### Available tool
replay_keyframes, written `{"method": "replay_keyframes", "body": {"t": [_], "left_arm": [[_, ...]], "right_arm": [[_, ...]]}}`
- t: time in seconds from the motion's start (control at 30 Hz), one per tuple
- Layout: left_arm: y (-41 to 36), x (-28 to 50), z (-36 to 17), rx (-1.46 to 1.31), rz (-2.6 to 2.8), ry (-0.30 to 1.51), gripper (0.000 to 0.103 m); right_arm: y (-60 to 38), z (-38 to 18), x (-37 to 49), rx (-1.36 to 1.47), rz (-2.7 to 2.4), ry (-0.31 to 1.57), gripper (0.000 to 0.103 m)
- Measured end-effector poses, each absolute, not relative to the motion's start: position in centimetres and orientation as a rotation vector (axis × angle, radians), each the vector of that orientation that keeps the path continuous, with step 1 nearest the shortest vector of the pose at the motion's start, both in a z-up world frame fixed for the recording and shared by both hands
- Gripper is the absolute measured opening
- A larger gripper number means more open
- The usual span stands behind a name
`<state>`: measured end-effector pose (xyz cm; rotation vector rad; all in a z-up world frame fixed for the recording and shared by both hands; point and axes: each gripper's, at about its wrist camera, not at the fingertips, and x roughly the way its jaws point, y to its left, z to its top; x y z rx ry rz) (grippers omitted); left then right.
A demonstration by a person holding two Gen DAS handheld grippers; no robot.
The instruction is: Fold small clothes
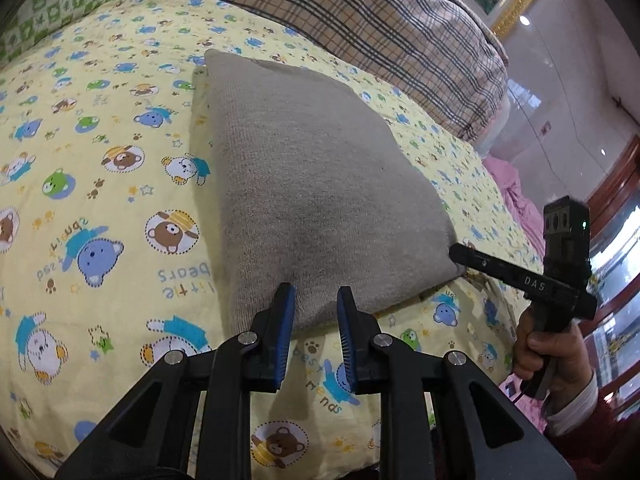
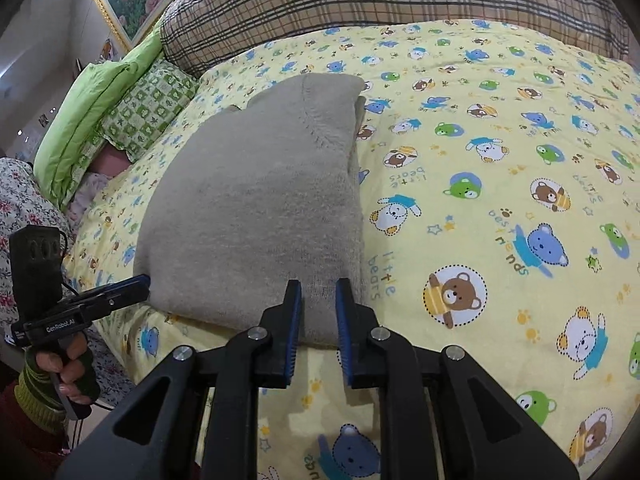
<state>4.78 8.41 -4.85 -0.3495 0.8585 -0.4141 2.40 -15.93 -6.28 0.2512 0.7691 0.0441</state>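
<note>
Both tongs were at the near hem of a grey knitted garment (image 1: 316, 168) that lay folded into a thick pad on a bed, on a yellow sheet (image 1: 100, 184) printed with little bears. Starting at the left, the left tongs (image 1: 316, 300) pointed down at the garment's near left corner; in the left wrist view their blue-padded fingers (image 1: 285, 320) stood a narrow way apart with the grey hem running between them. Whether the pads actually pressed the cloth could not be told from that view. In the right wrist view the same tongs (image 2: 146, 280) came in from the left edge with their tip against the garment's left corner, carried by a hand (image 2: 72, 364) in a green striped cuff.

Further right, the right tongs (image 2: 318, 300) sat at the near right corner, also parted by a narrow gap, the knit edge rising between the blue pads (image 2: 297, 320). Again the grip could not be settled. From the left wrist view they (image 1: 454, 254) showed as a black bar touching the garment's right corner, held by a hand (image 1: 552, 356) in a pale cuff.

Beyond the garment a brown plaid quilt (image 1: 320, 4) lay heaped across the head of the bed. A green checked pillow (image 2: 148, 108) sat at the far left, and pink cloth (image 1: 516, 196) hung off the bed's right side.
</note>
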Motion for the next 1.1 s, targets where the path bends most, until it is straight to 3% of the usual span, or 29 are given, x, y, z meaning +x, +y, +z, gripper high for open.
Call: {"method": "replay_keyframes", "body": {"t": [0.47, 0.57, 0.63, 0.77, 0.87, 1.1], "left_arm": [[8.0, 3.8, -4.3, -0.340, -0.351, 0.853, 0.027], [7.8, 2.7, -3.9, -0.309, -0.325, 0.853, 0.038], [7.6, 1.7, -3.6, -0.276, -0.292, 0.848, 0.057], [7.3, 0.1, -3.0, -0.215, -0.254, 0.824, 0.062], [7.4, -0.7, -2.7, -0.200, -0.226, 0.814, 0.073], [7.3, -1.7, -2.6, -0.169, -0.198, 0.830, 0.076]], "right_arm": [[-15.6, -6.2, 0.9, 0.263, 0.013, 0.757, 0.019], [-15.3, -5.9, 0.1, 0.251, -0.005, 0.767, 0.021], [-14.9, -5.8, -0.6, 0.236, -0.024, 0.778, 0.037], [-13.9, -5.5, -2.4, 0.184, -0.028, 0.775, 0.042], [-13.4, -5.6, -3.4, 0.189, -0.022, 0.773, 0.043], [-12.3, -6.1, -4.3, 0.190, -0.007, 0.786, 0.052]]}}
